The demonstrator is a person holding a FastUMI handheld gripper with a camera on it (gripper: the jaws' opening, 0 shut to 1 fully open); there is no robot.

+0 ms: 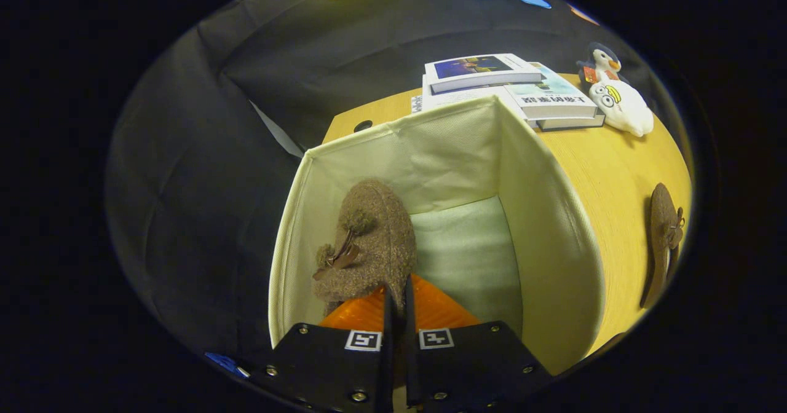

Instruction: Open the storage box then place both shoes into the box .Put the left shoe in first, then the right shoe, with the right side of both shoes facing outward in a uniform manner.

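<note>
A cream fabric storage box (553, 241) stands open on a wooden table, and I look down into it. My gripper (398, 302) is shut on the rim of a fuzzy brown shoe (369, 241) with pom-poms, held inside the box against its left wall, toe pointing away from me. The second brown shoe (664, 241) lies on the table to the right of the box.
Beyond the box lies a stack of books (504, 87). A white plush toy (621, 109) and a penguin figure (601, 61) sit to the right of them. The wooden table (615, 173) spreads out right of the box.
</note>
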